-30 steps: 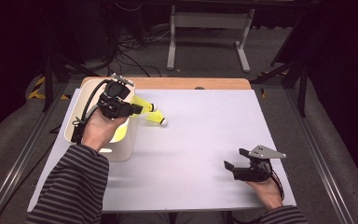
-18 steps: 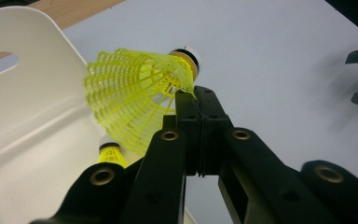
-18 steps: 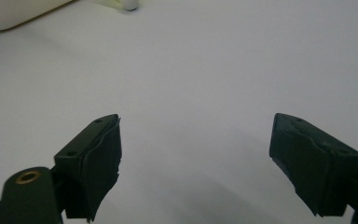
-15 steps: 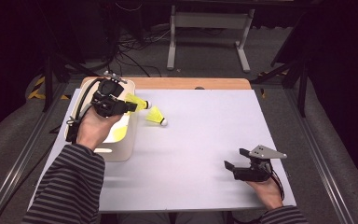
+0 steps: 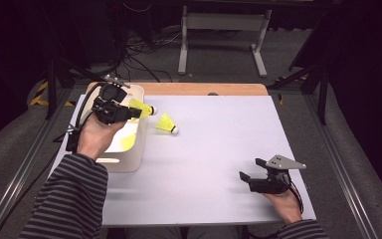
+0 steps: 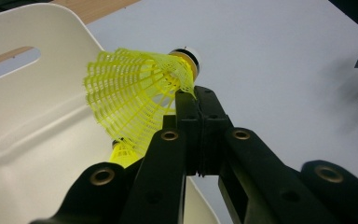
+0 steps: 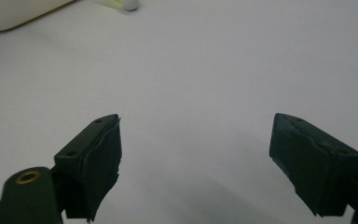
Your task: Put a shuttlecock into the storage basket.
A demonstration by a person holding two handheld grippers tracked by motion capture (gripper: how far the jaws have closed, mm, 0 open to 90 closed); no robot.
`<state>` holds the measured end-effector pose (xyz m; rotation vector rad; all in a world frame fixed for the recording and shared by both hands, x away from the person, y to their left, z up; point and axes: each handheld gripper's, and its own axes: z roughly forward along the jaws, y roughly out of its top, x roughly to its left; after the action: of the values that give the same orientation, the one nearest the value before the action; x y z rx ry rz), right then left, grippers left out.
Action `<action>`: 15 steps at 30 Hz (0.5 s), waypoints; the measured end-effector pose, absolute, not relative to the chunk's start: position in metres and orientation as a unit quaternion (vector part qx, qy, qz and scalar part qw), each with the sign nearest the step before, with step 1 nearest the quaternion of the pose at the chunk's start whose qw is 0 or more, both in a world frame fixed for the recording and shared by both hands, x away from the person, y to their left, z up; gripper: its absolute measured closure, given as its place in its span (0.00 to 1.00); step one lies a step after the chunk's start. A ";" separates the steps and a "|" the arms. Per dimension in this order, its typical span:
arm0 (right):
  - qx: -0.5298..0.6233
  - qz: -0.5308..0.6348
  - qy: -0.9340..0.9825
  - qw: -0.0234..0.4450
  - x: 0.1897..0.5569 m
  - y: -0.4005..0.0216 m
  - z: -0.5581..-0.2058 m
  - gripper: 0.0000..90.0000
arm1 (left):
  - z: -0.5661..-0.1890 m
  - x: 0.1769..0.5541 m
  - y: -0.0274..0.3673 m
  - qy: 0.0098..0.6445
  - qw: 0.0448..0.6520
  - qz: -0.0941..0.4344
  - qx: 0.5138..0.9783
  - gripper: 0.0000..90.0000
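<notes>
No writing is legible. On the white tabletop (image 5: 219, 149), a cream bin (image 5: 129, 159) sits centre-left. Above it, the left gripper (image 5: 129, 113) pinches a yellow shuttlecock (image 6: 135, 93), cork pointing right. The right gripper (image 5: 248, 177), lower right, gapes empty.

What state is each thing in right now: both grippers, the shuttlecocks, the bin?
Left gripper: shut on a yellow shuttlecock, held over the bin's rim.
Held shuttlecock: pinched by its skirt, off the table.
Second shuttlecock: lying on its side on the table, beside the bin, untouched.
Third shuttlecock: lying inside the bin.
White bin: upright, open-topped.
Right gripper: open, empty, low over the table.
</notes>
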<state>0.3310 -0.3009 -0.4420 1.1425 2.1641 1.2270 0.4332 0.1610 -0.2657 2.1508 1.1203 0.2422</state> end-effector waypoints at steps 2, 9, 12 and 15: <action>0.408 0.439 0.775 0.200 0.331 -0.301 -0.442 0.19 | -0.266 0.433 0.164 0.434 0.344 0.093 0.827 1.00; 0.409 0.441 0.774 0.200 0.331 -0.301 -0.442 0.19 | -0.266 0.431 0.174 0.445 0.346 0.098 0.820 1.00; 0.410 0.441 0.773 0.201 0.331 -0.301 -0.442 0.19 | -0.266 0.431 0.177 0.447 0.346 0.099 0.819 1.00; 0.411 0.443 0.771 0.202 0.331 -0.301 -0.442 0.19 | -0.267 0.431 0.182 0.452 0.348 0.100 0.815 1.00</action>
<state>0.3305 -0.3014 -0.4416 1.1466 2.1542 1.2361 0.4305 0.1820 -0.2668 2.1122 1.1730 0.2589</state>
